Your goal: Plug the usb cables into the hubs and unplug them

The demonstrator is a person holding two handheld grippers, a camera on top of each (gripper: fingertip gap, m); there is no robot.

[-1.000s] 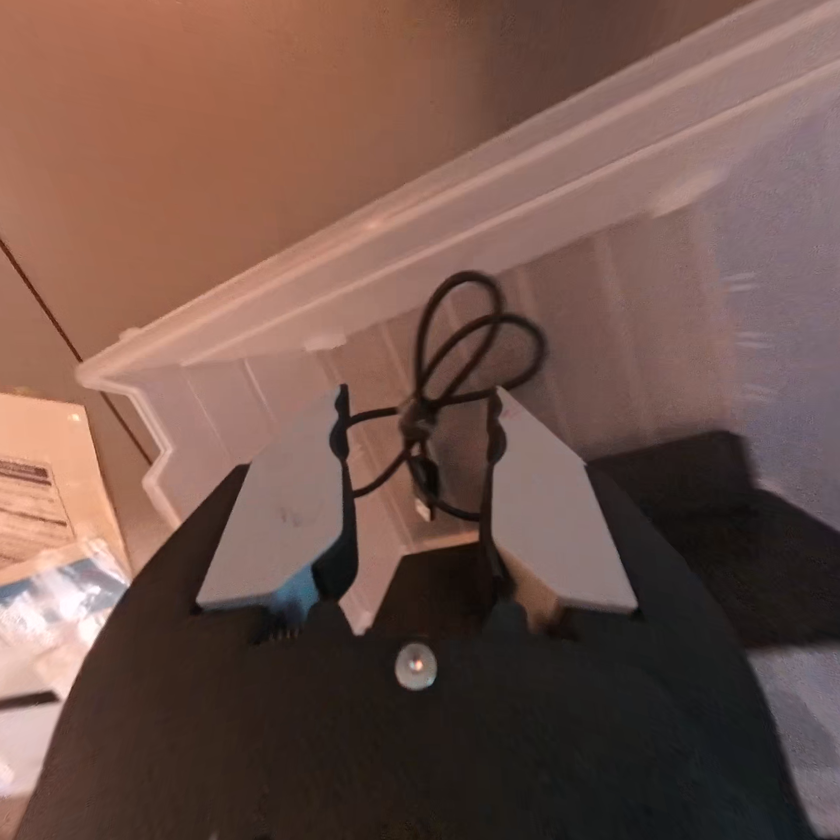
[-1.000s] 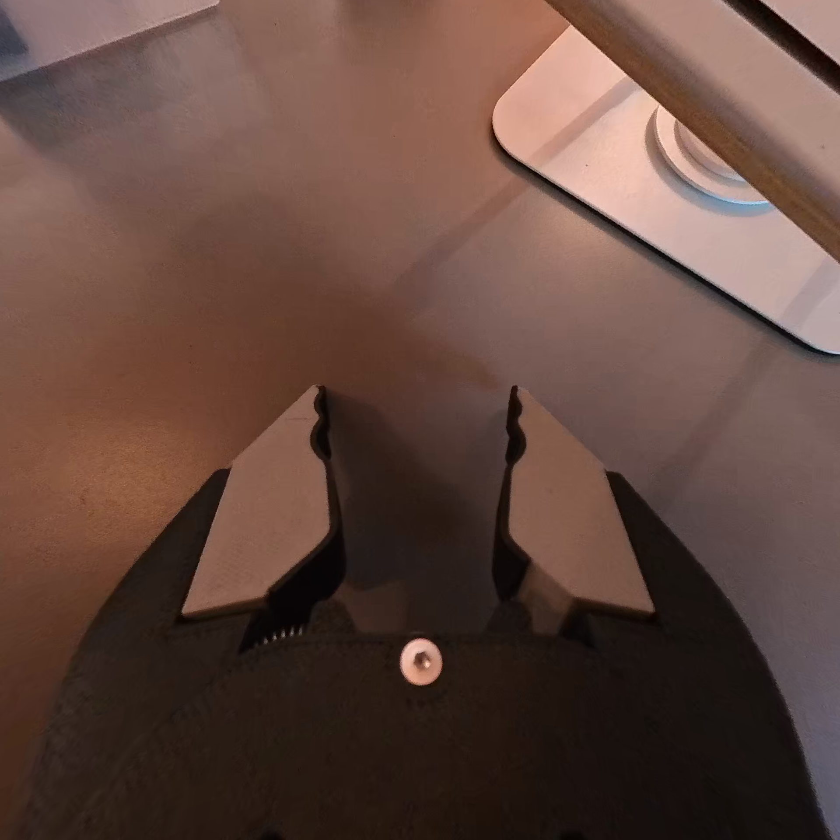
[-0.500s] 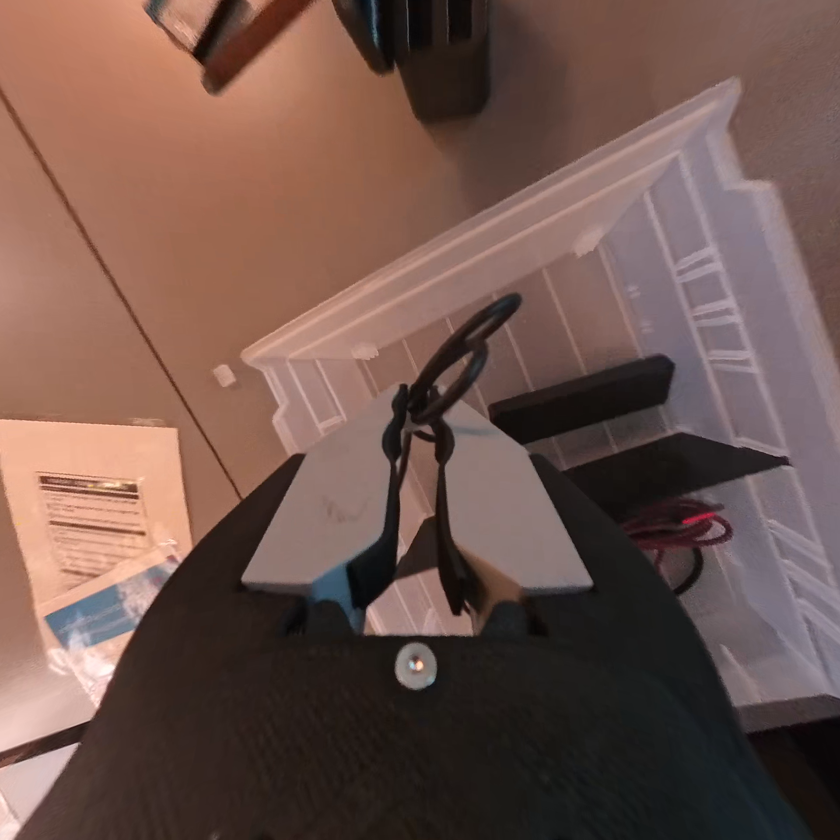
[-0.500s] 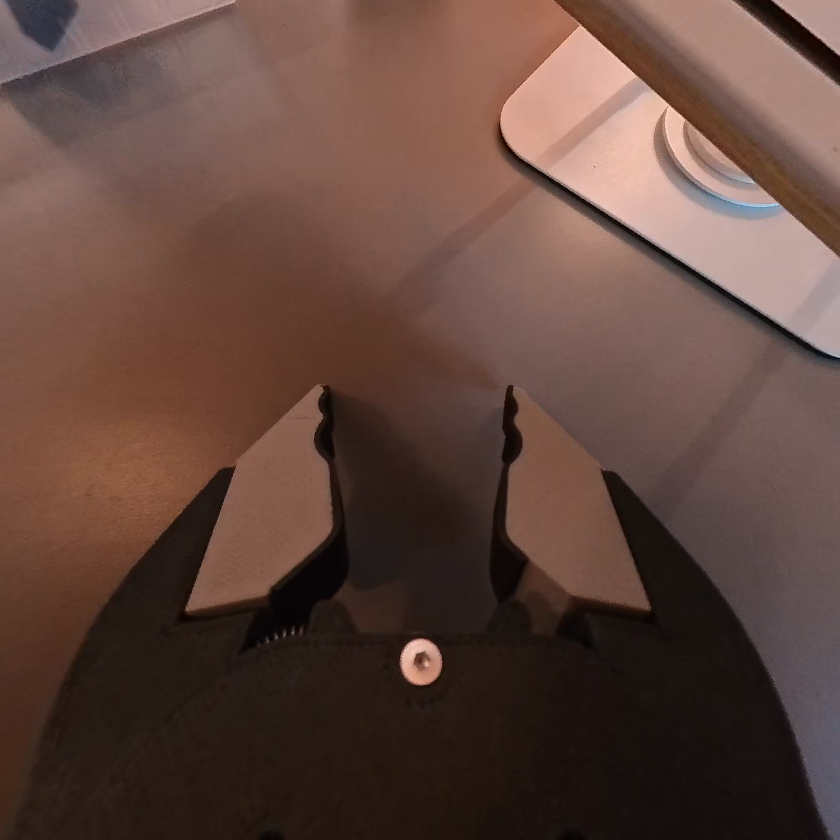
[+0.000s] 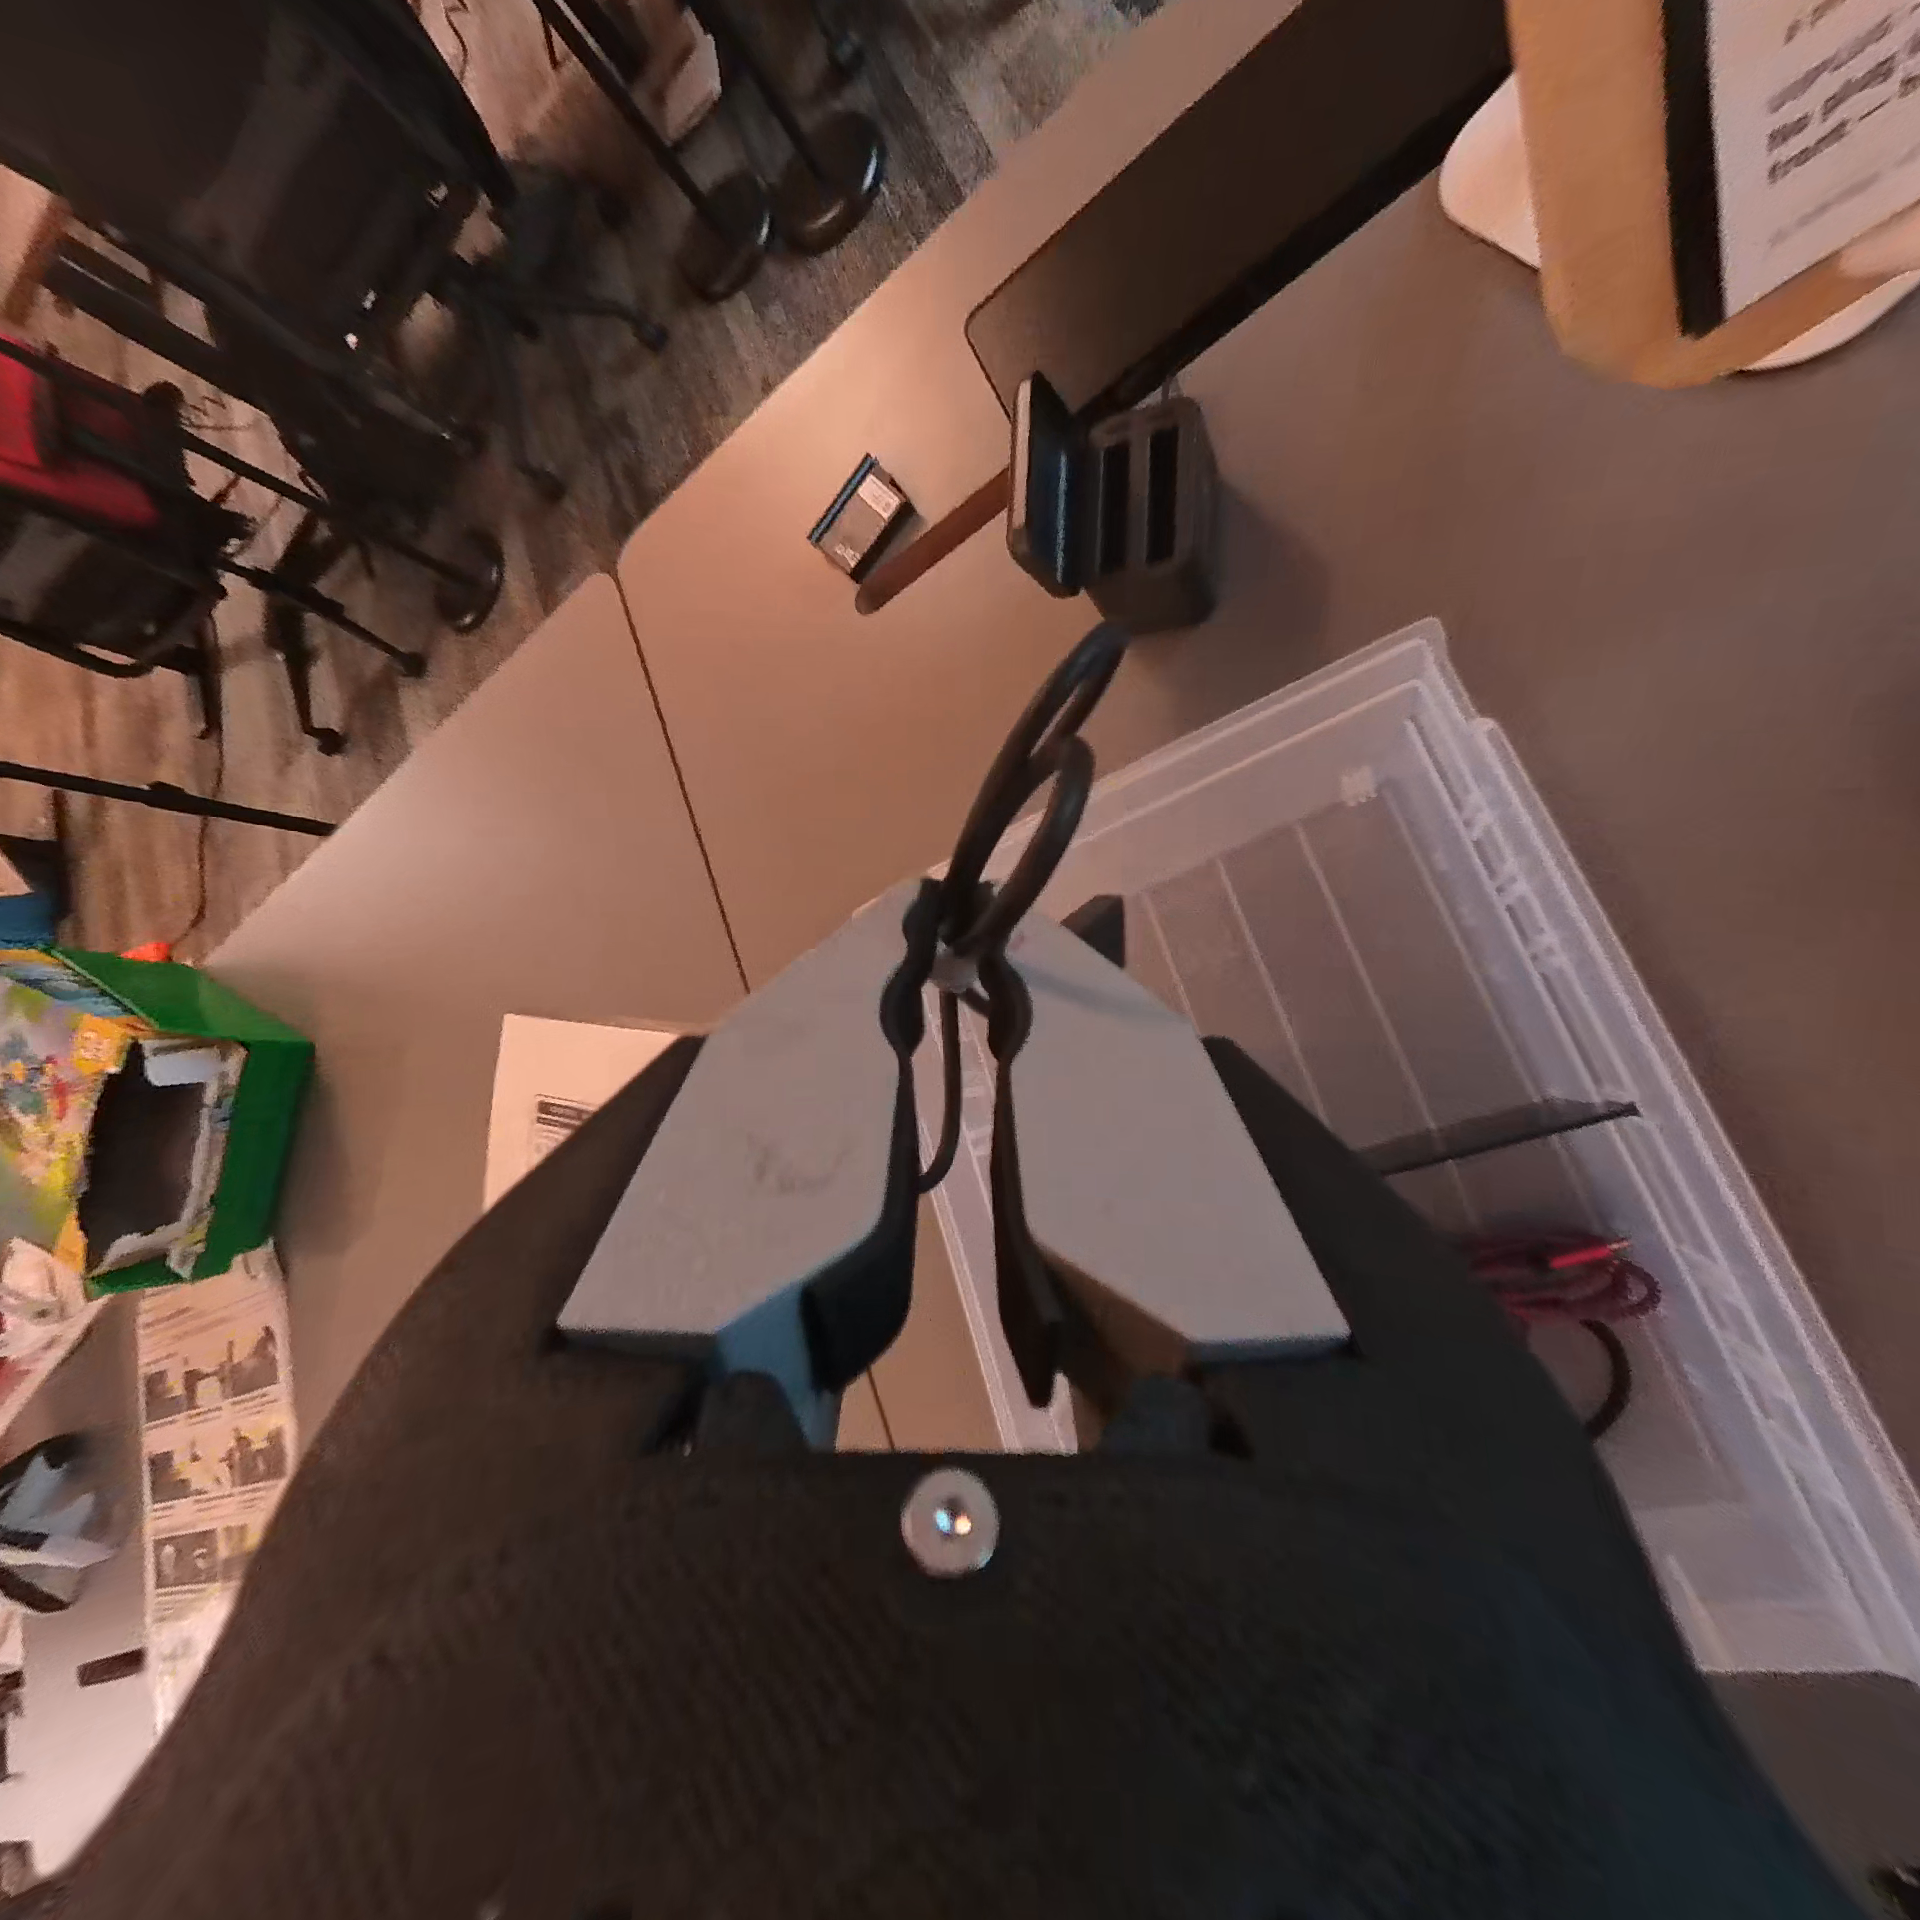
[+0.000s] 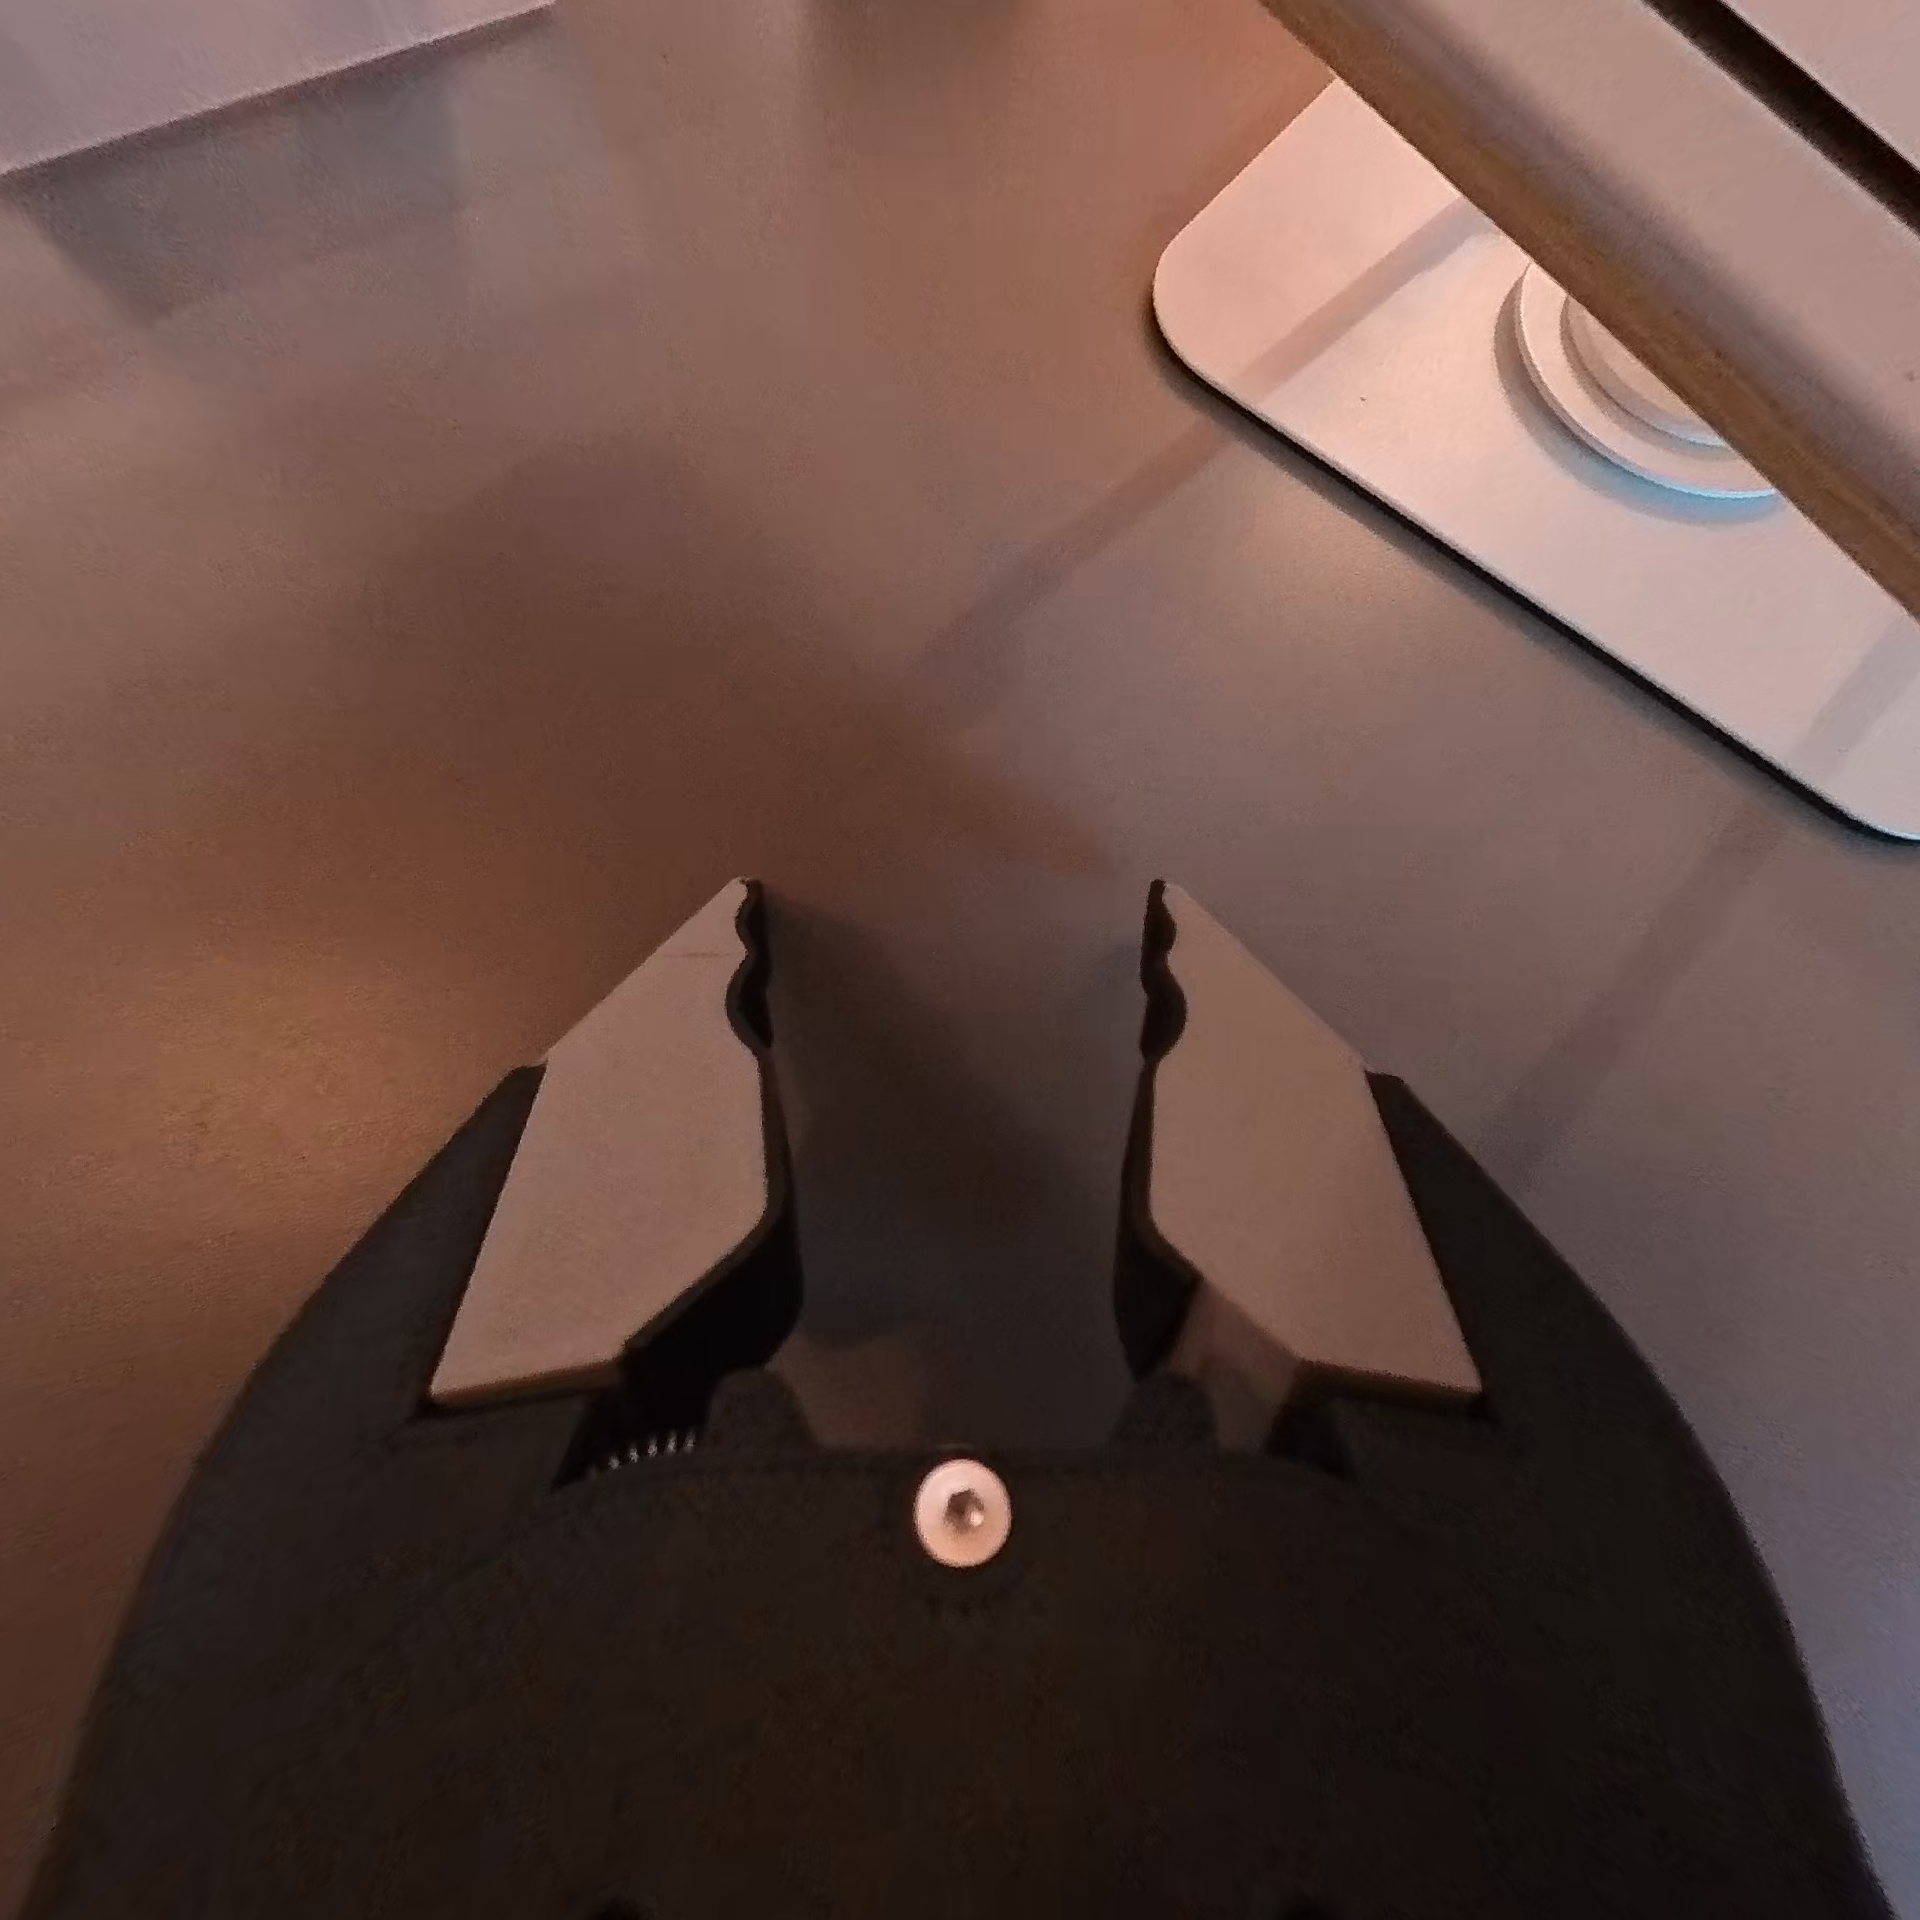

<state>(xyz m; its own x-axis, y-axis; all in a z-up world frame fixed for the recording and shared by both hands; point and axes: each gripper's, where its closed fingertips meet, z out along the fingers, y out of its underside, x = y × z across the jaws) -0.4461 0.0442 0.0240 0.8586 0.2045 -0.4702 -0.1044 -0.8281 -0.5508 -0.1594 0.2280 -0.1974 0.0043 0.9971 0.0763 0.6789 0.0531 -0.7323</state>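
USB cable (image 5: 1023, 821): black, coiled and bundled, pinched at its tie between the tips of the left gripper (image 5: 958, 961), its loops sticking out ahead, lifted above the bin
Left jaws: drawn narrow, clamped on the cable bundle
Right gripper (image 6: 954, 940): jaws wide apart, holding nothing, hovering over the bare grey table (image 6: 520, 582)
Clear plastic bin (image 5: 1538, 1039): just beyond and right of the left gripper, holding a red cable (image 5: 1558, 1273) and flat black pieces, possibly hubs
Black holder (image 5: 1117, 499): farther on the table, with slots; what it is stays unclear
White stand base (image 6: 1558, 457): ahead and right of the right gripper
Far left: green box (image 5: 197, 1132), chairs (image 5: 260, 343) beyond
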